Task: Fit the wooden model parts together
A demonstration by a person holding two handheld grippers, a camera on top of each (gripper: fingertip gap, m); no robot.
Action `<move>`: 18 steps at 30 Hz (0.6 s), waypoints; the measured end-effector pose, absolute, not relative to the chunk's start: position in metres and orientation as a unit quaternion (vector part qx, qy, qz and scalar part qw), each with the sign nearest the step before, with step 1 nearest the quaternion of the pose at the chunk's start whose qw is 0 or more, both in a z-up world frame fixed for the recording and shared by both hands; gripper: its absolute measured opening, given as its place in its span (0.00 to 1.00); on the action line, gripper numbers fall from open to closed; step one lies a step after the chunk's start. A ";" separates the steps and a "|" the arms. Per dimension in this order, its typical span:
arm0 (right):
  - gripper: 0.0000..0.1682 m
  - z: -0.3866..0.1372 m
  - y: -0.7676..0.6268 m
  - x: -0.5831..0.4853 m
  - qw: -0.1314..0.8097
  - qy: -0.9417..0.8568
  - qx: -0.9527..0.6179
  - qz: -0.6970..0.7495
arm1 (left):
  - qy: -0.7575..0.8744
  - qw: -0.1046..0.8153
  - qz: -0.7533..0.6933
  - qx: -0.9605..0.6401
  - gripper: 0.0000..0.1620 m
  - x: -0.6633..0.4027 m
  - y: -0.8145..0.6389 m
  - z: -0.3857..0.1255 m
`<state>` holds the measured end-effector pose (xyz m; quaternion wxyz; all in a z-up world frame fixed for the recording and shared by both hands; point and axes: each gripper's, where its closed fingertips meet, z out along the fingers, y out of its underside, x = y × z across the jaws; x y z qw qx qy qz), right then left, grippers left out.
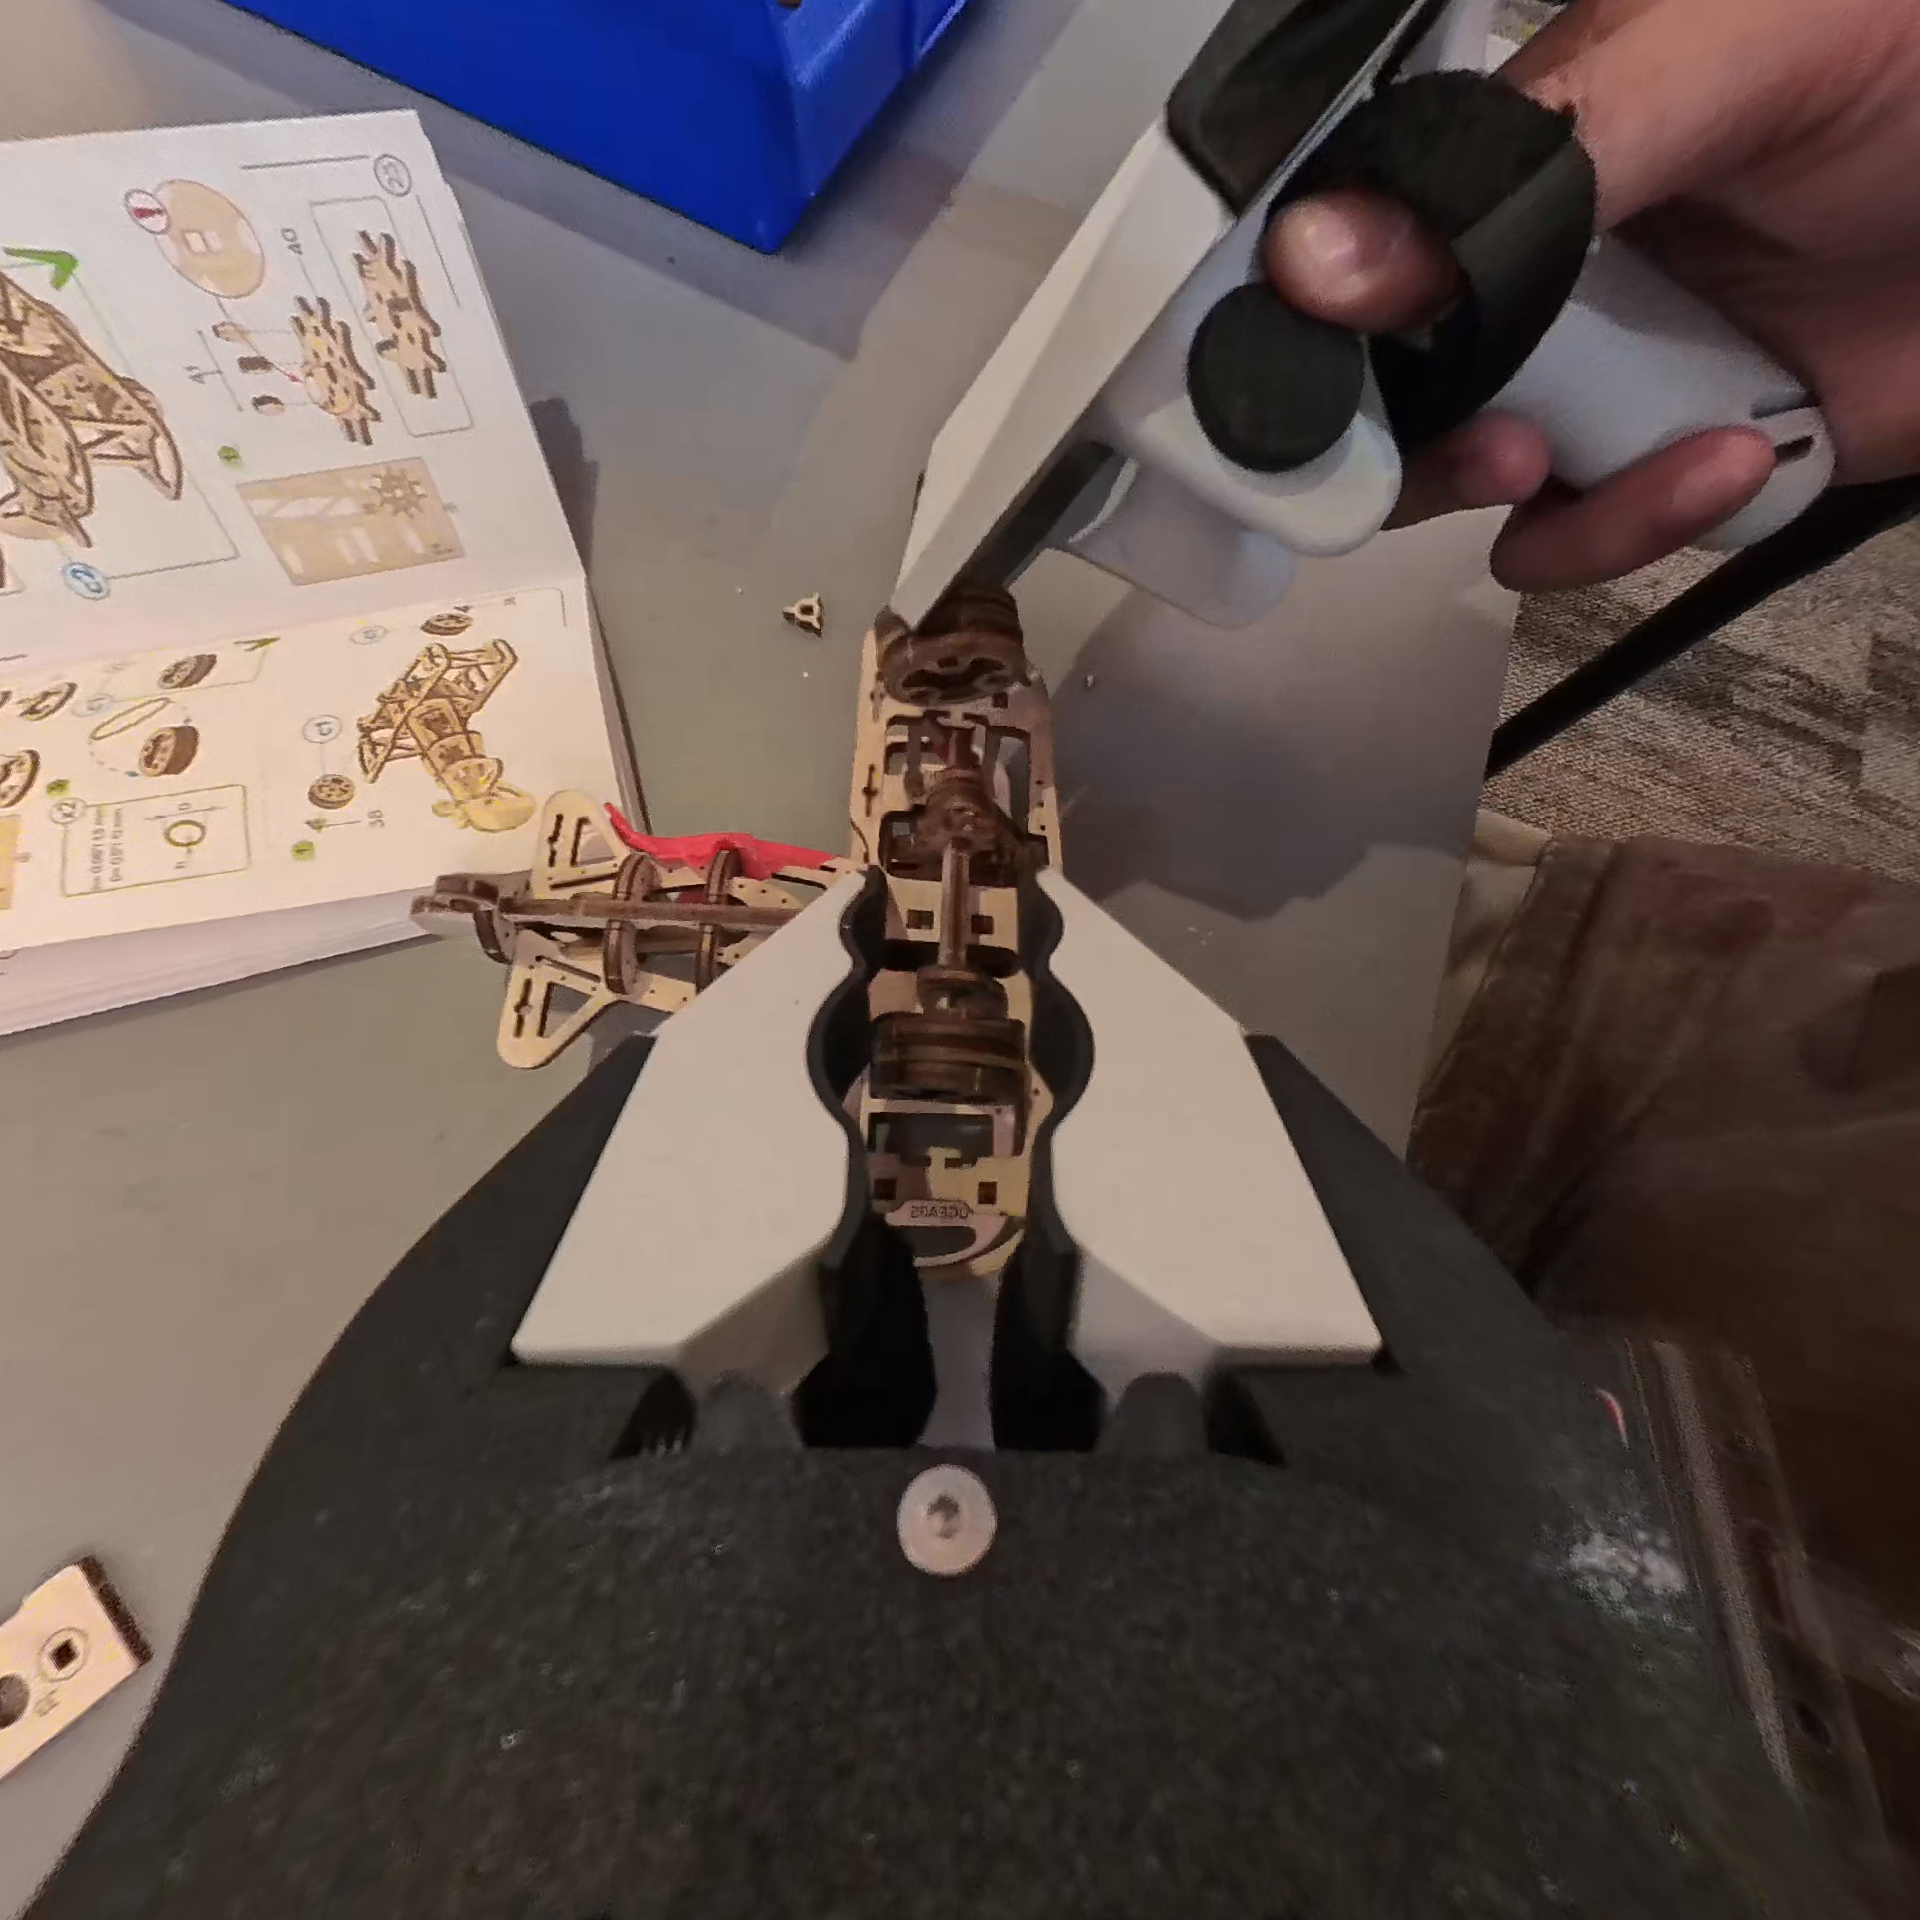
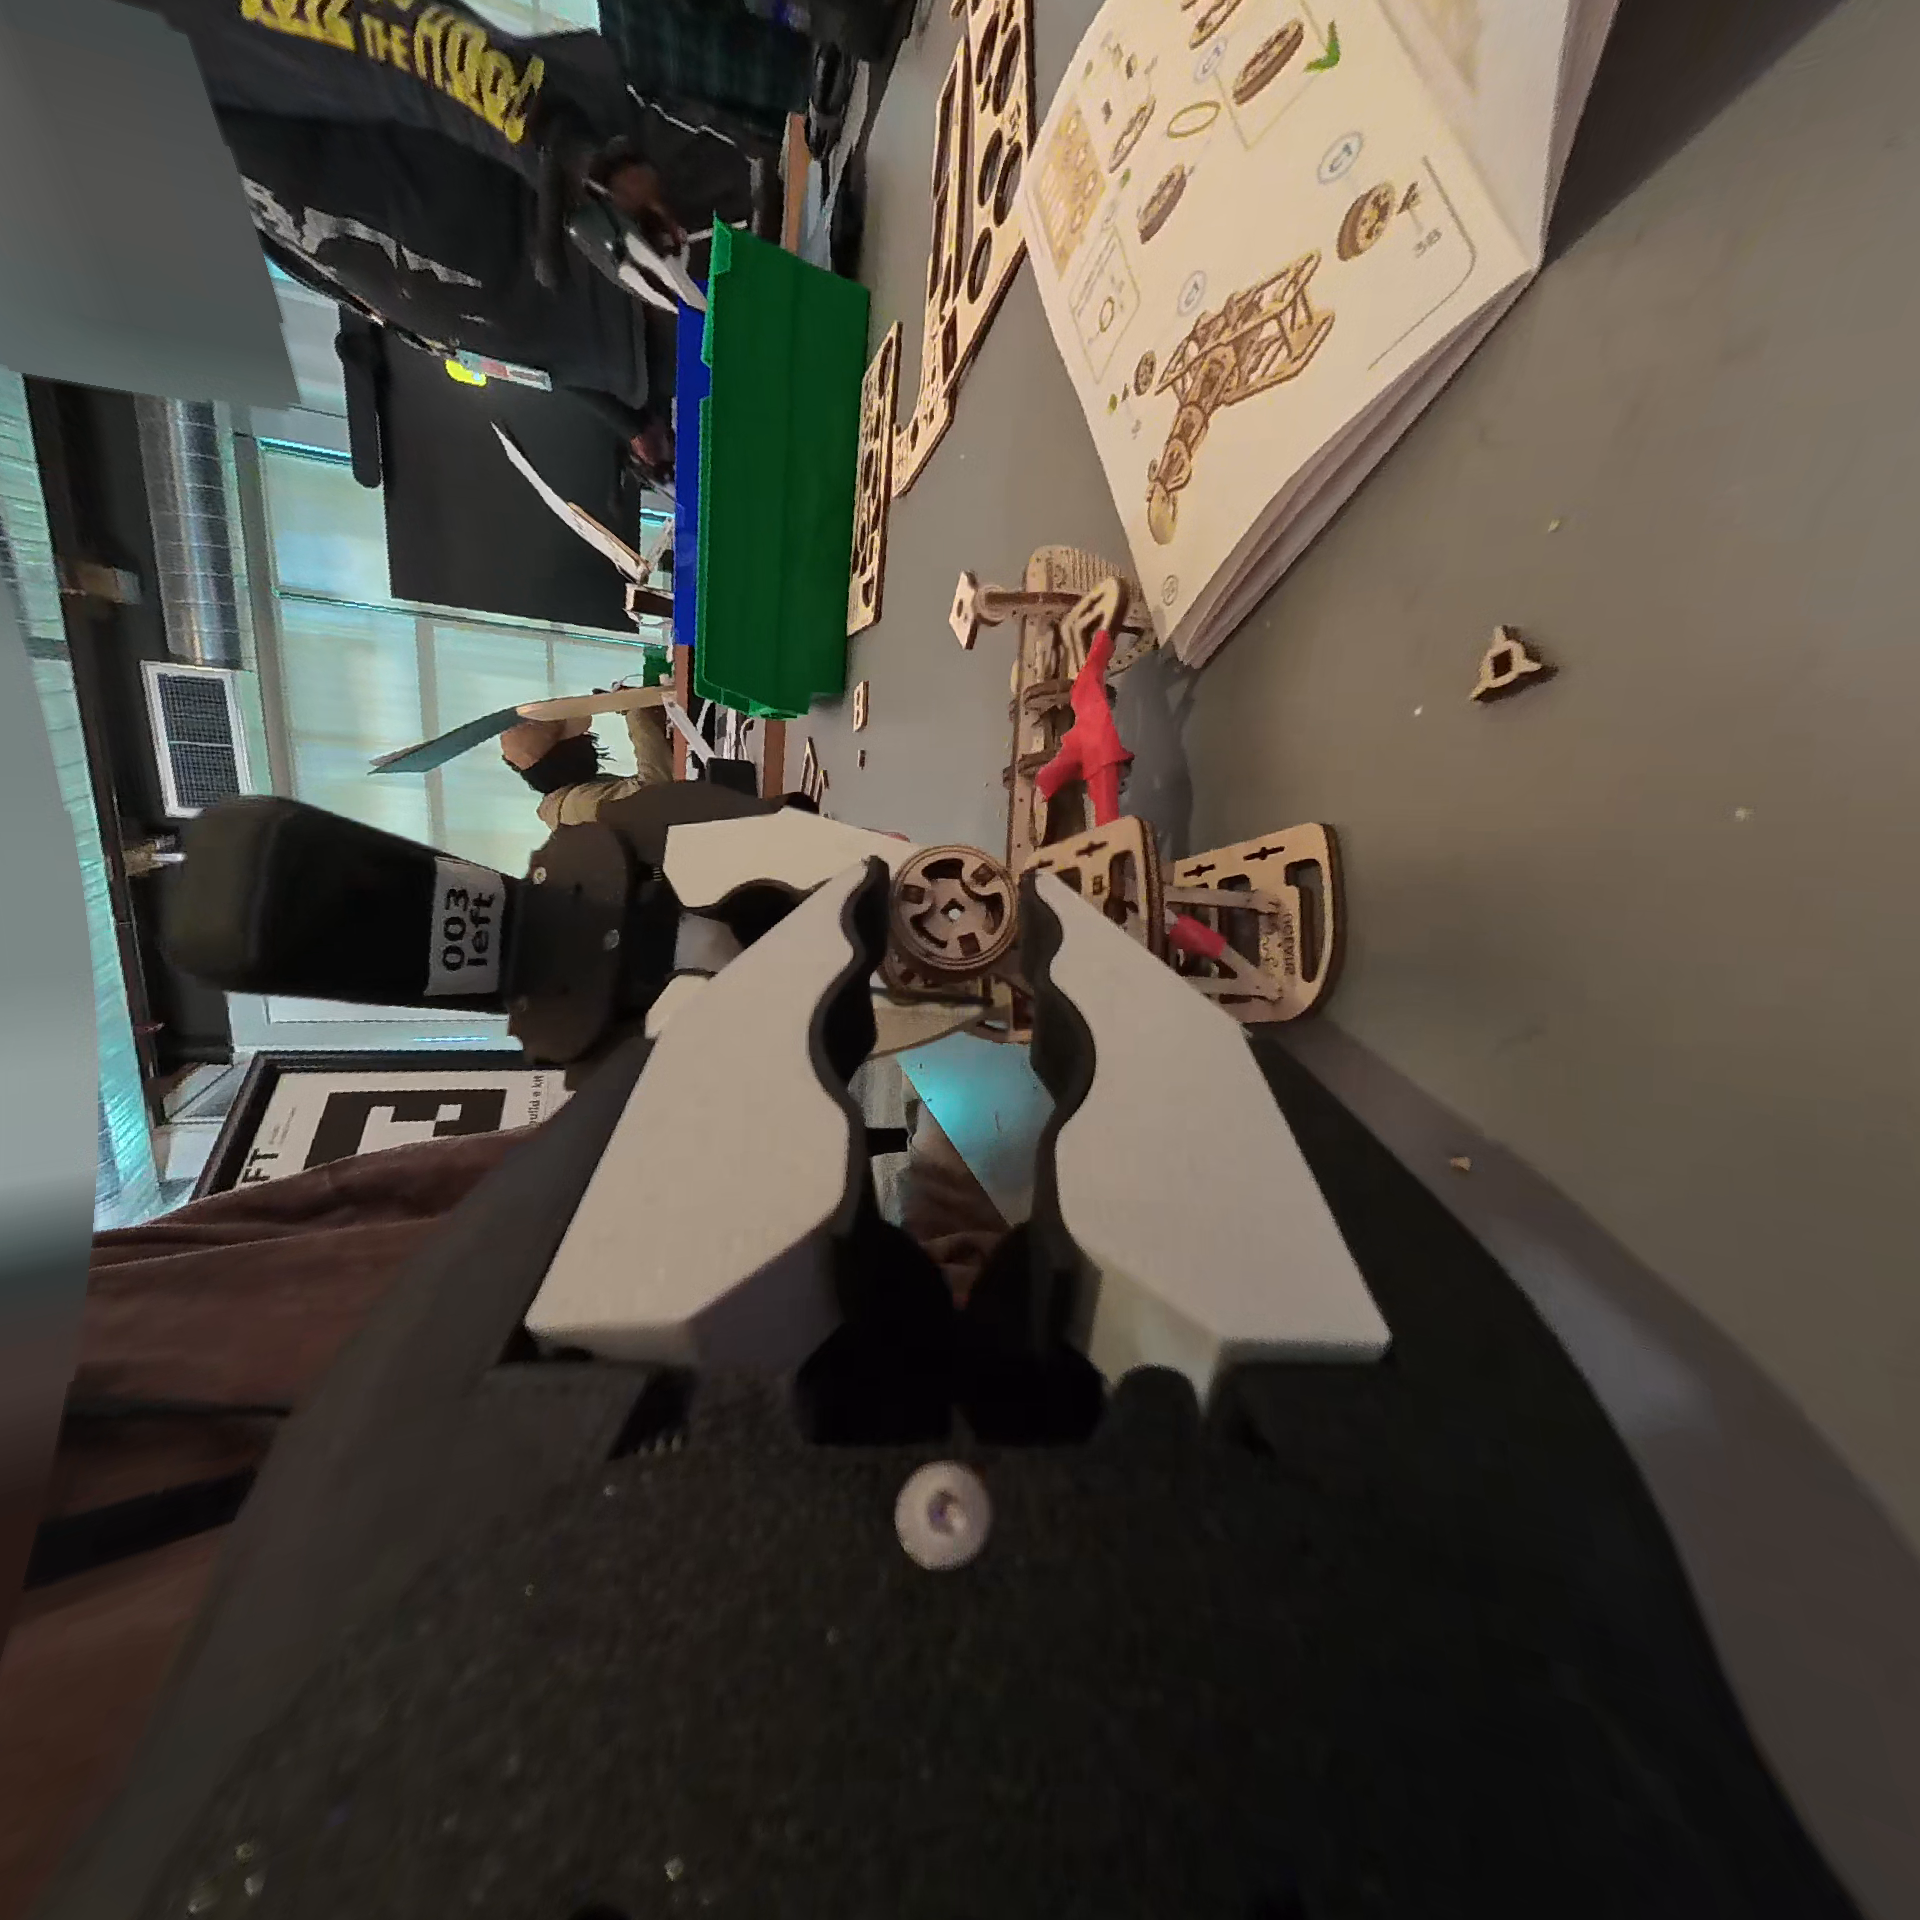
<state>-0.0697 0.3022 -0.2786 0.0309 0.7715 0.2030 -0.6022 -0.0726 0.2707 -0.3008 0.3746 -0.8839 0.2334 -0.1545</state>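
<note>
Wooden model frame (image 1: 951,997), long and slotted, sits clamped between the left gripper's (image 1: 951,940) white fingers, its near end hidden deep between them. At the frame's far tip a round wooden wheel (image 2: 954,914) lies between the right gripper's (image 2: 951,920) fingertips, which stand close on either side, though actual contact is hard to make out. Beyond and left of the left gripper, a second wooden assembly (image 1: 623,925) with a red piece (image 1: 727,847) lies on the grey table (image 1: 260,1195), partly hidden, beside an open instruction booklet (image 1: 260,540) cut off at the edge.
</note>
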 end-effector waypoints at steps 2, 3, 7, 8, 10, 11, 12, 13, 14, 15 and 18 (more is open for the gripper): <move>0.14 -0.278 0.304 -0.069 0.021 0.211 0.770 -0.602 | 0.232 0.370 -0.157 -0.886 0.14 -0.073 0.270 -0.300; 0.14 -0.276 0.305 -0.070 0.011 0.217 0.766 -0.605 | 0.228 0.376 -0.145 -0.887 0.16 -0.077 0.272 -0.297; 0.14 -0.266 0.314 -0.065 -0.034 0.219 0.748 -0.625 | 0.205 0.409 -0.109 -0.882 0.21 -0.099 0.268 -0.276; 0.14 -0.263 0.315 -0.063 -0.046 0.218 0.743 -0.631 | 0.199 0.414 -0.120 -0.880 0.12 -0.101 0.260 -0.271; 0.14 -0.261 0.316 -0.058 -0.067 0.219 0.735 -0.638 | 0.189 0.427 -0.162 -0.870 0.15 -0.098 0.246 -0.258; 0.14 -0.261 0.316 -0.055 -0.078 0.221 0.732 -0.640 | 0.174 0.442 -0.173 -0.863 0.15 -0.098 0.243 -0.249; 0.14 -0.261 0.316 -0.052 -0.090 0.221 0.728 -0.642 | 0.164 0.453 -0.179 -0.858 0.16 -0.099 0.238 -0.242; 0.14 -0.261 0.316 -0.050 -0.100 0.222 0.725 -0.644 | 0.147 0.461 -0.167 -0.859 0.18 -0.104 0.237 -0.239; 0.14 -0.262 0.315 -0.047 -0.108 0.224 0.720 -0.647 | 0.126 0.468 -0.150 -0.862 0.13 -0.111 0.238 -0.237; 0.14 -0.262 0.314 -0.045 -0.115 0.226 0.716 -0.650 | 0.113 0.475 -0.140 -0.862 0.10 -0.114 0.238 -0.236; 0.14 -0.264 0.315 -0.035 -0.141 0.222 0.710 -0.653 | 0.106 0.446 -0.145 -0.877 0.17 -0.106 0.237 -0.244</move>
